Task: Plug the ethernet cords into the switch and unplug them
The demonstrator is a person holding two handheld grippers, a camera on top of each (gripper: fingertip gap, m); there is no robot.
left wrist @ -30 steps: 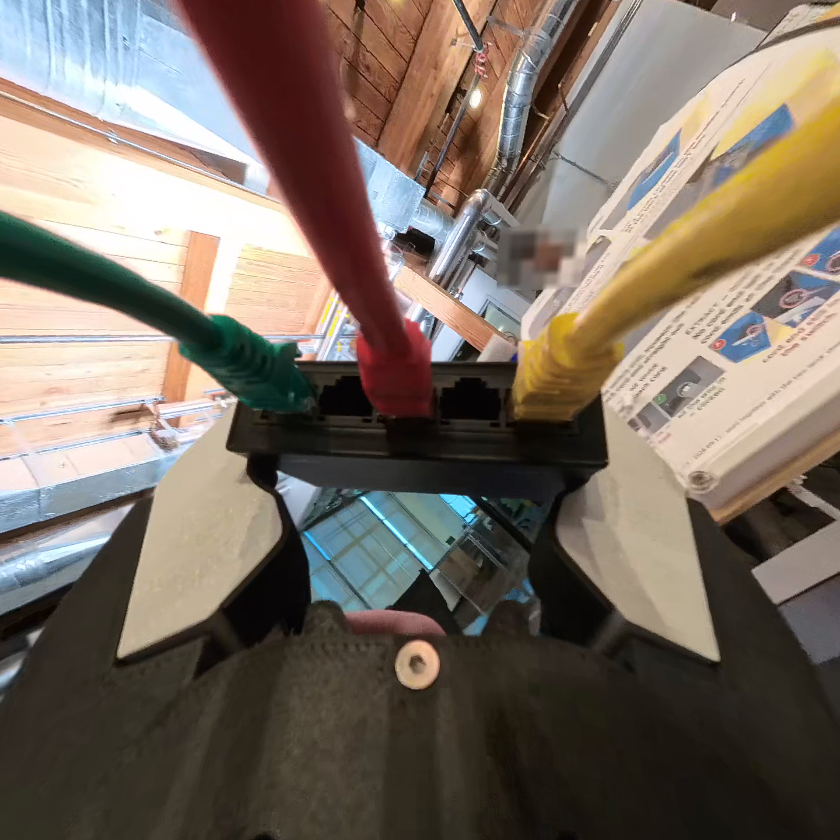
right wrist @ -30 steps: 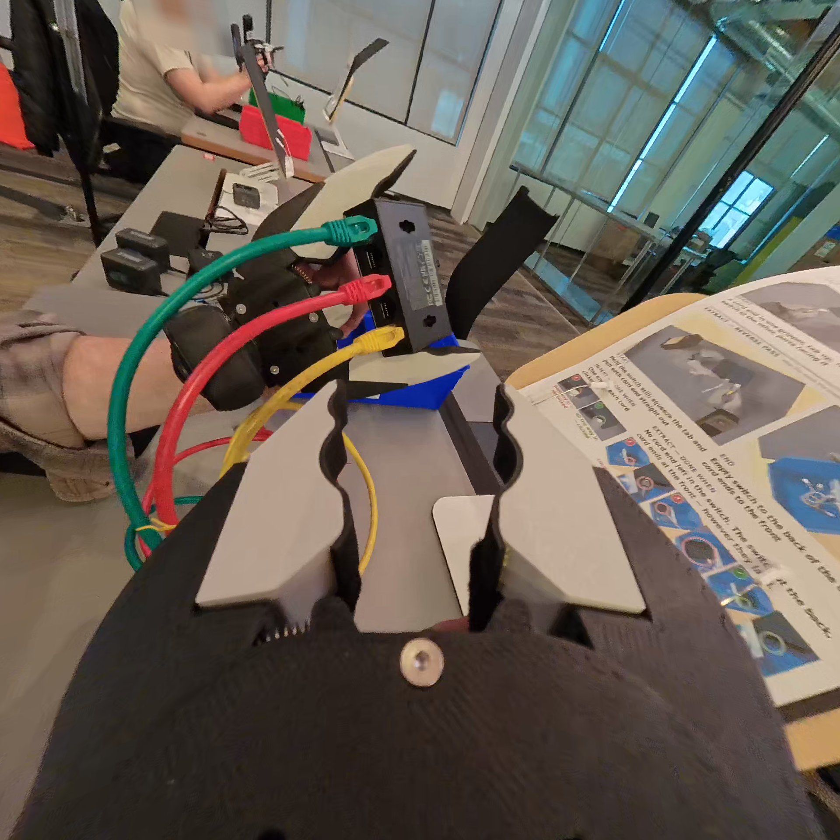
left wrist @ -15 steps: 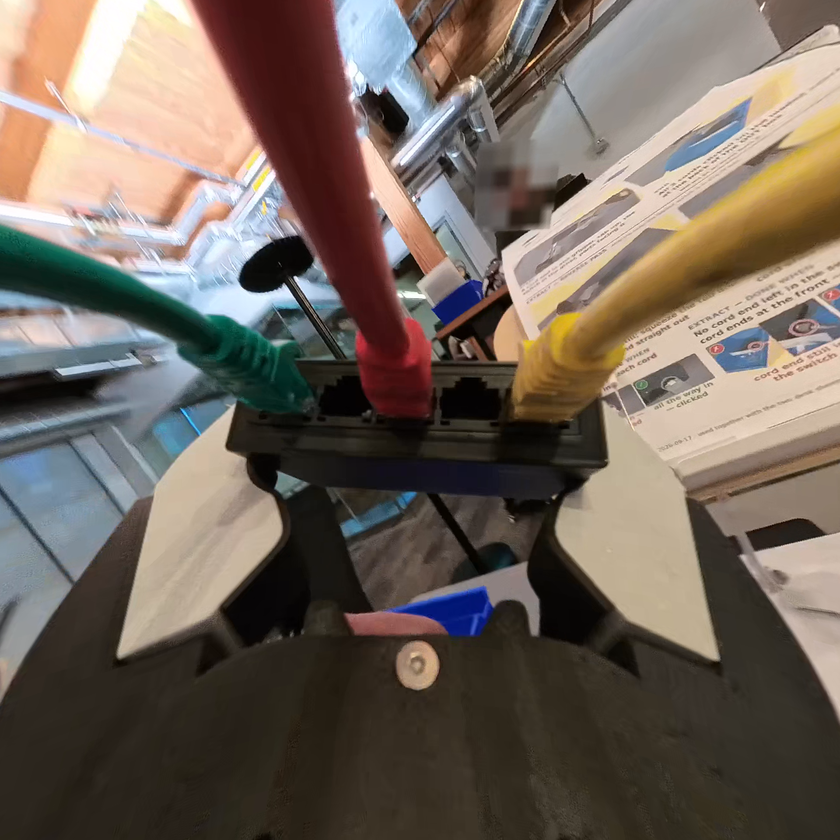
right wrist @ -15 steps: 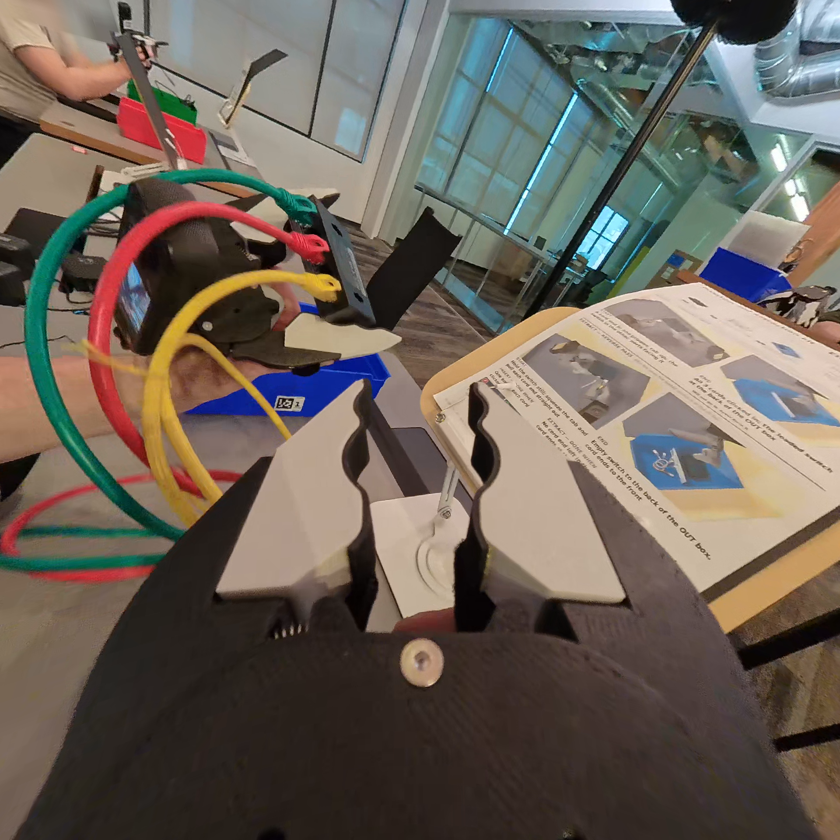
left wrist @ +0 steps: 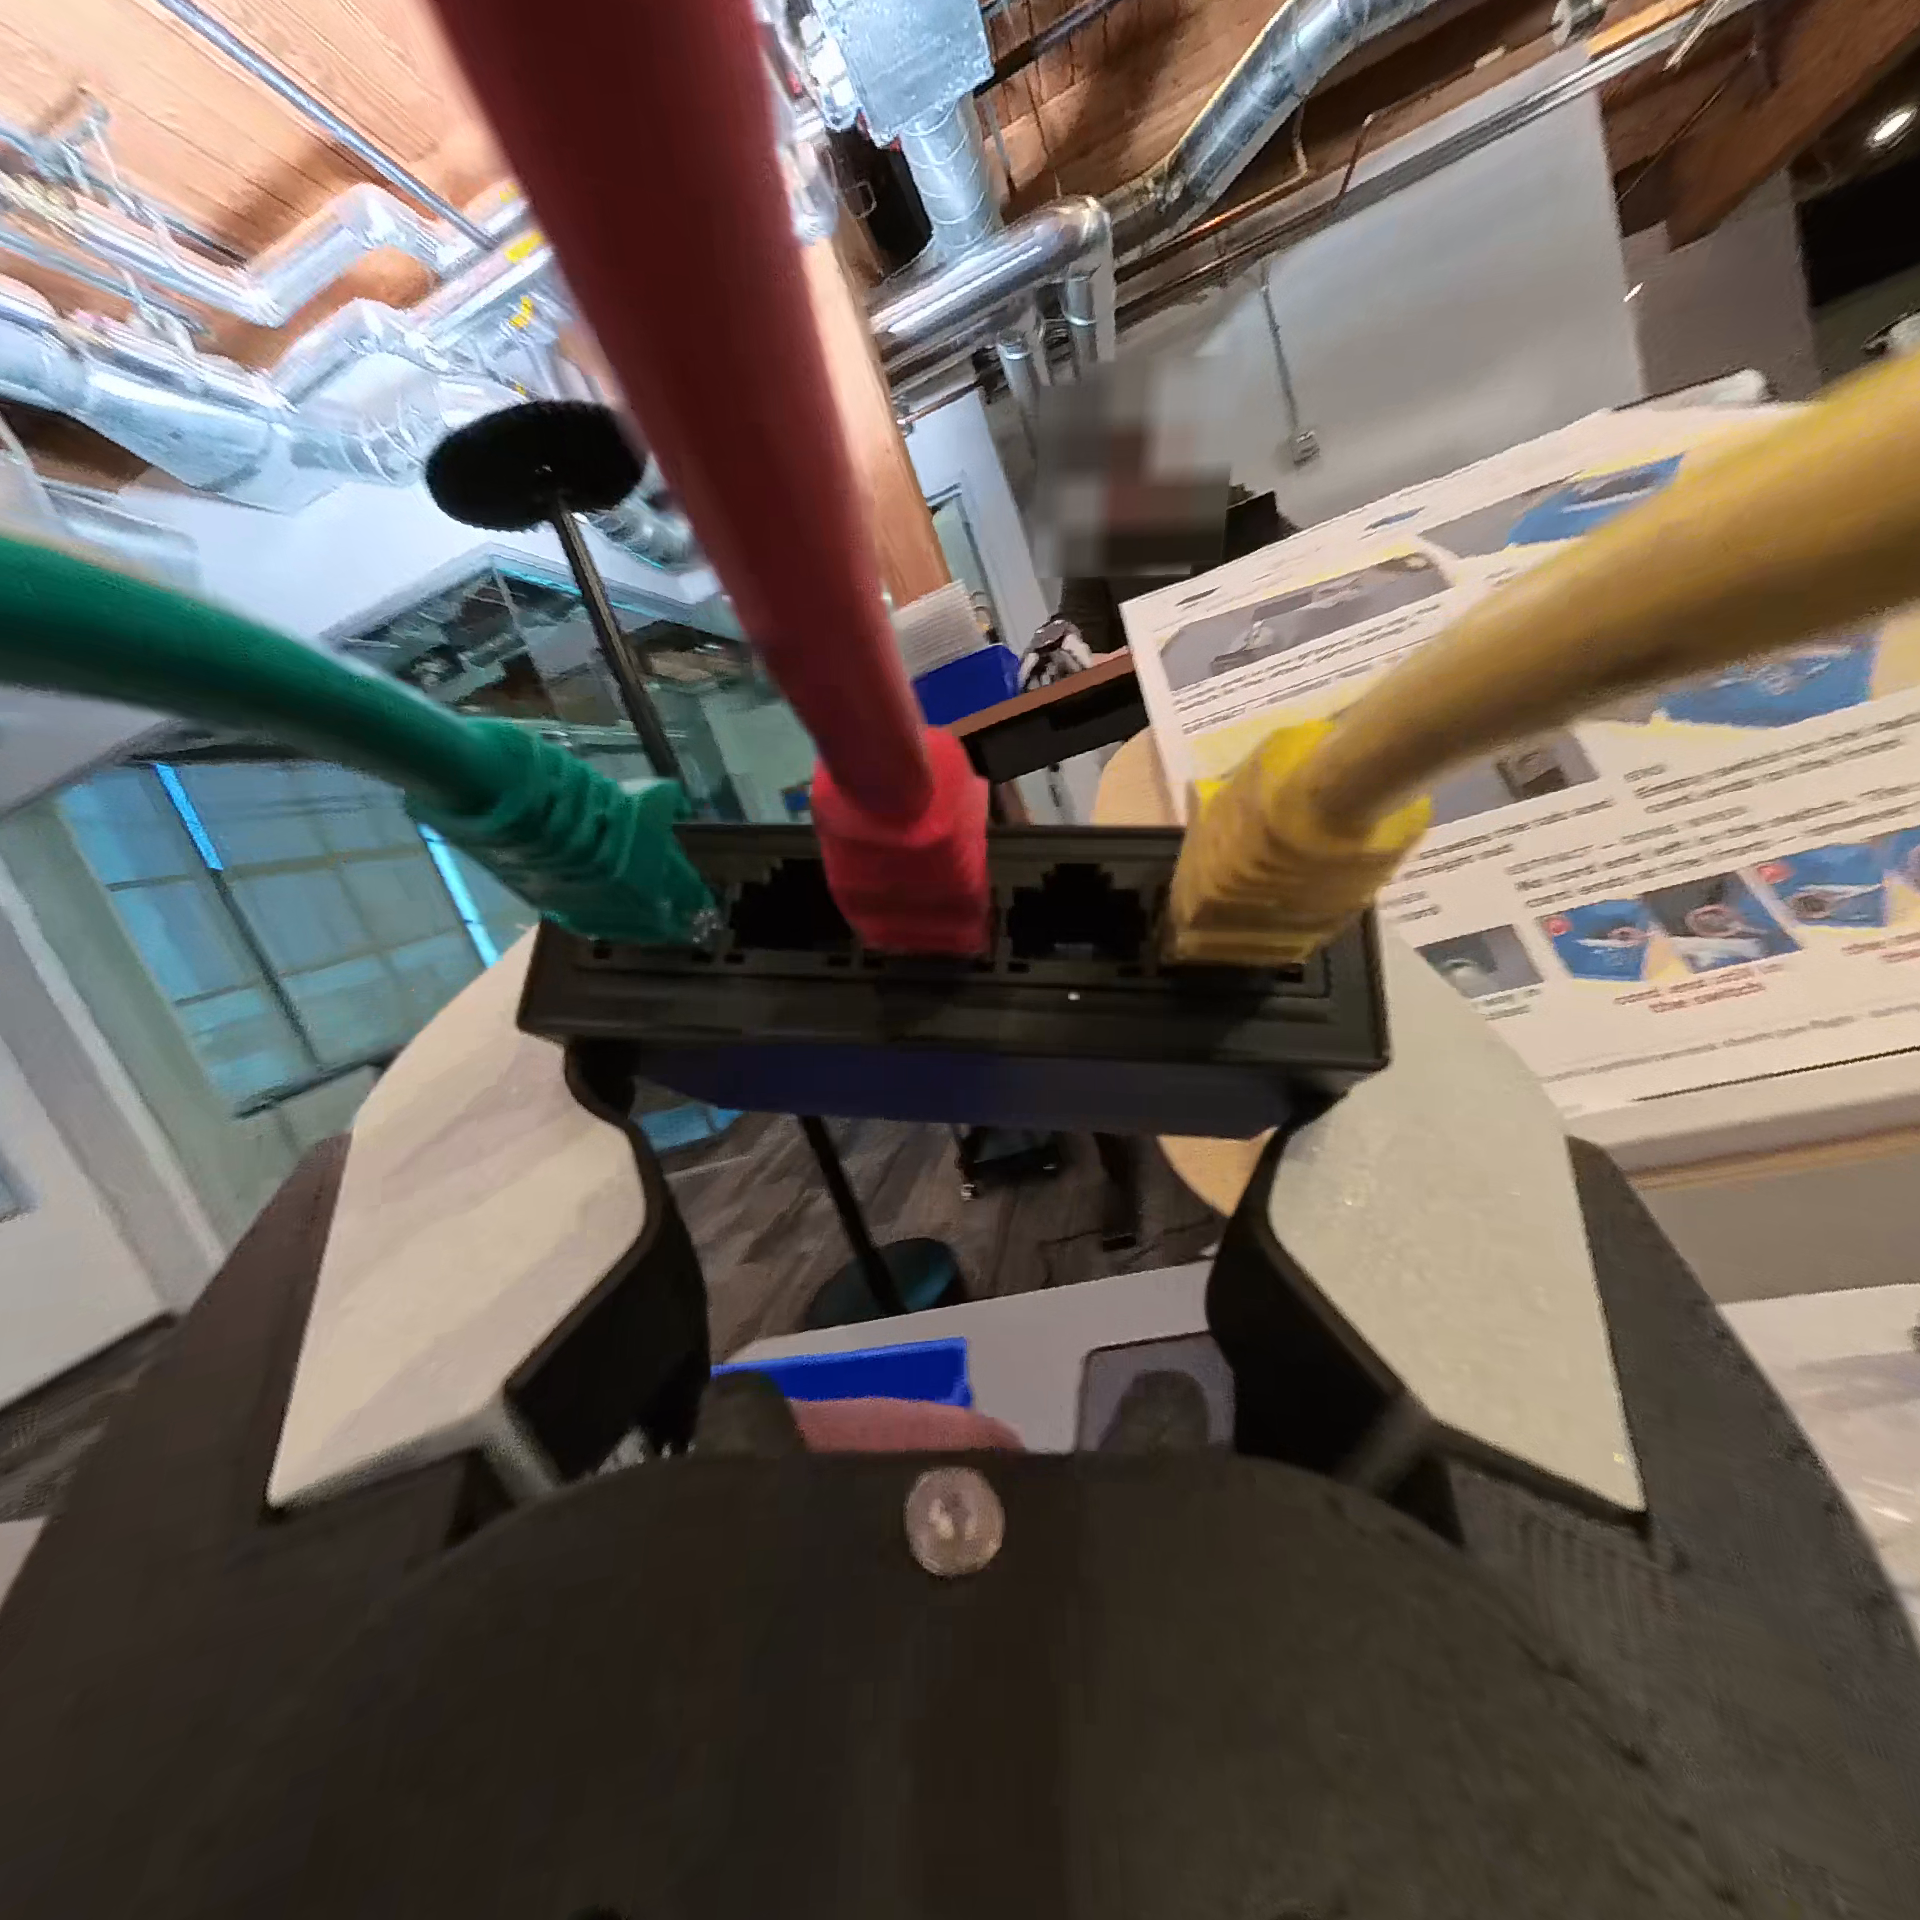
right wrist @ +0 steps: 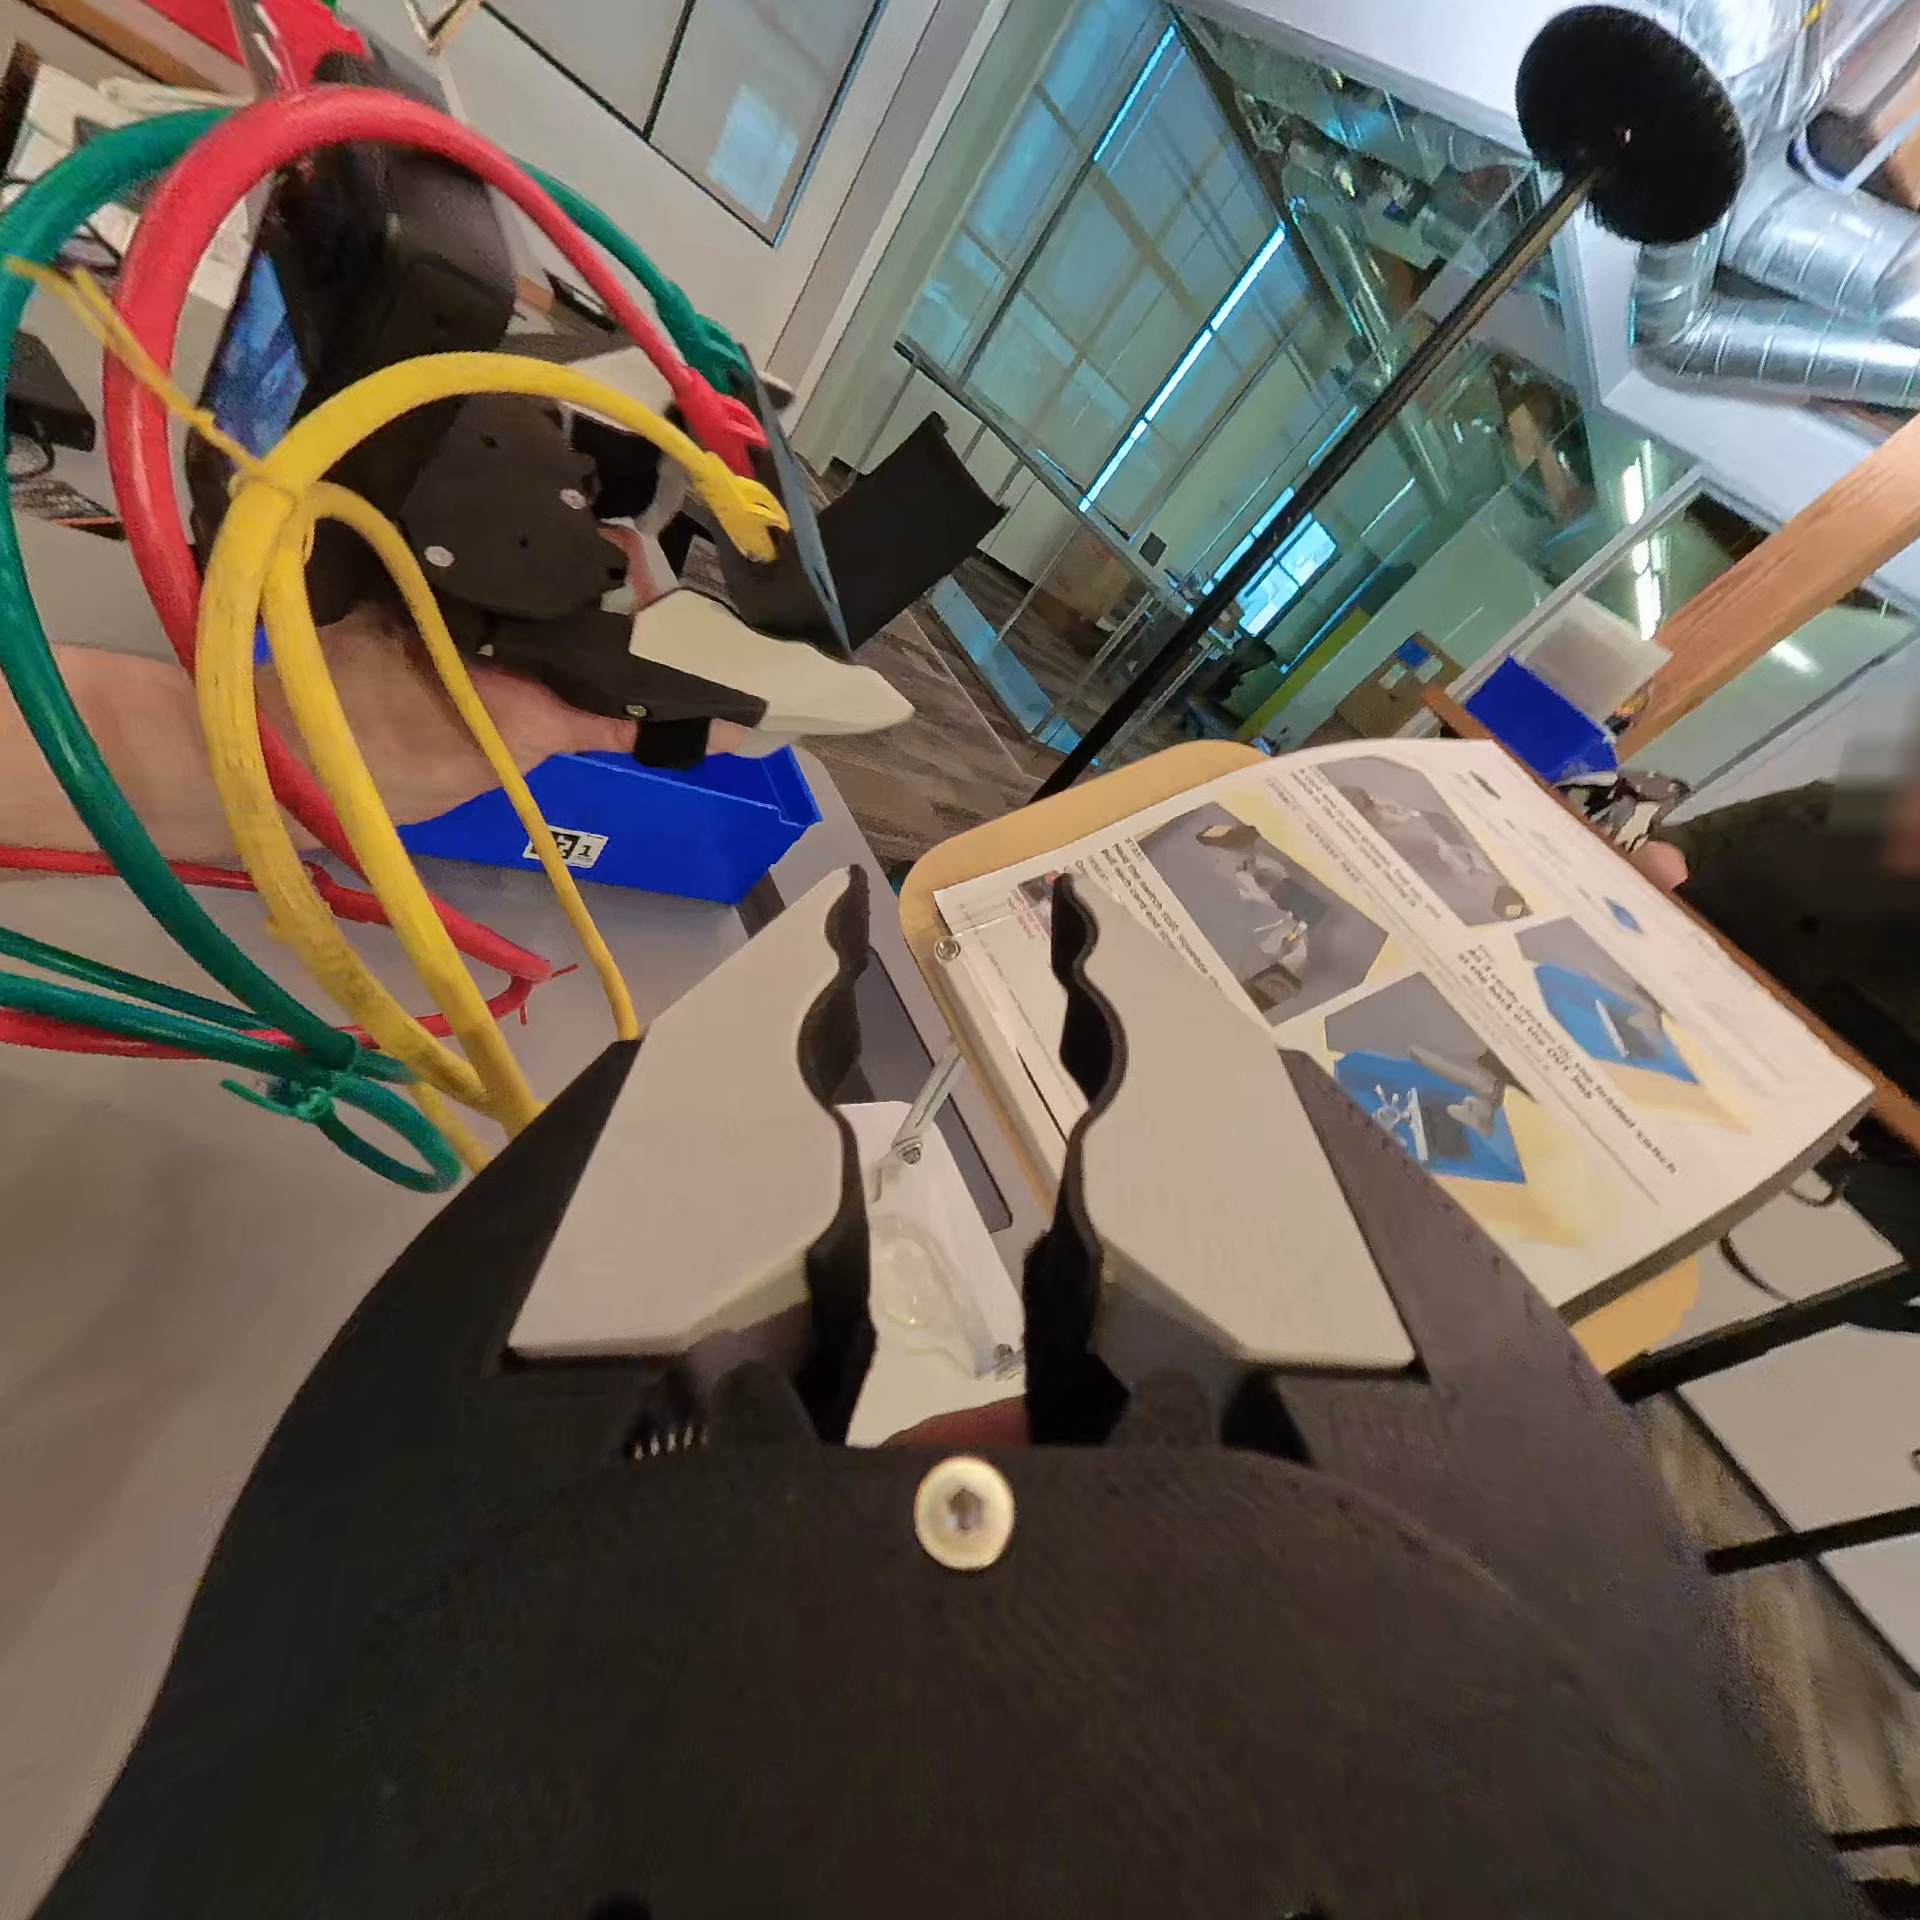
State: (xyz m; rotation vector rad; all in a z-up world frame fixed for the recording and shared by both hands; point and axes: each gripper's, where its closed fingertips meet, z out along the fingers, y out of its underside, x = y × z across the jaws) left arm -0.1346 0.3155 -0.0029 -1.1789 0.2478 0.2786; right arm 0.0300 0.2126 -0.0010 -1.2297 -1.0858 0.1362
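Note:
My left gripper [left wrist: 956, 1049] is shut on a black ethernet switch [left wrist: 956, 1023], held by its two ends above the table. A green cord [left wrist: 582, 852], a red cord [left wrist: 904, 862] and a yellow cord [left wrist: 1268, 883] are plugged into it, with an empty port on each side of the red one. My right gripper [right wrist: 956, 914] is open and empty, below and to the right of the switch [right wrist: 795, 540]. In the right wrist view the three cords loop back from the switch: green [right wrist: 62, 727], red [right wrist: 145, 312], yellow [right wrist: 270, 665].
A blue bin [right wrist: 623, 821] sits on the grey table [right wrist: 156, 1299] under the left hand. An illustrated instruction sheet [right wrist: 1455, 966] lies on a wooden board at right. A black pole with a round disc [right wrist: 1626, 135] stands behind. Cord bundles [right wrist: 312, 1081] lie on the table.
My left gripper has tilted the switch, so its view swung from the ceiling toward the room. My right gripper has tilted and drawn back to the right, its jaws slightly narrower. The cords stay plugged in.

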